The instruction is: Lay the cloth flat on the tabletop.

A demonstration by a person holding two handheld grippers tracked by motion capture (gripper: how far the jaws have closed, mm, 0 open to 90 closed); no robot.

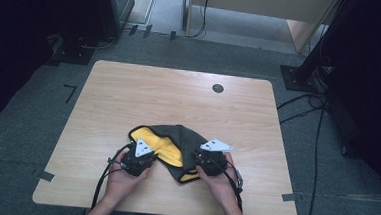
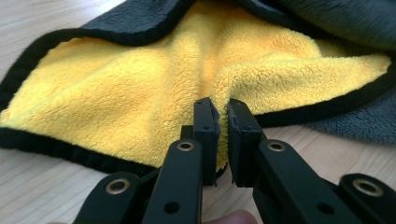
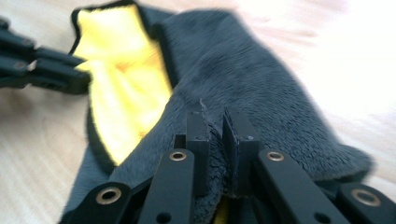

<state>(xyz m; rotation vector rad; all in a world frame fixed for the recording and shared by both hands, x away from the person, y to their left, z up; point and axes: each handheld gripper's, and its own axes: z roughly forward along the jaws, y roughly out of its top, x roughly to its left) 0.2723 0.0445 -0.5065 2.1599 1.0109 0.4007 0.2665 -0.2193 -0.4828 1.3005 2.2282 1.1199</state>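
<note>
While lying crumpled near the front edge of the wooden table (image 1: 129, 93): microfibre towel (image 1: 176, 136), grey outside, yellow inside, black-hemmed. Left gripper (image 2: 223, 109) pinching the yellow fleece edge; right gripper (image 3: 215, 122) clamping a grey fold. Judging by this: both grips being secured, spreading or folding not yet begun.

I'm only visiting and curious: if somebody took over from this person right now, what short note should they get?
Left tool: shut on the cloth's yellow side, near its black-trimmed edge.
Right tool: shut on the grey side.
The cloth lies crumpled at the near middle of the wooden table, partly turned over.
Done: both grips taken.
Left: probably spreading or folding it; nothing is flat yet.
</note>
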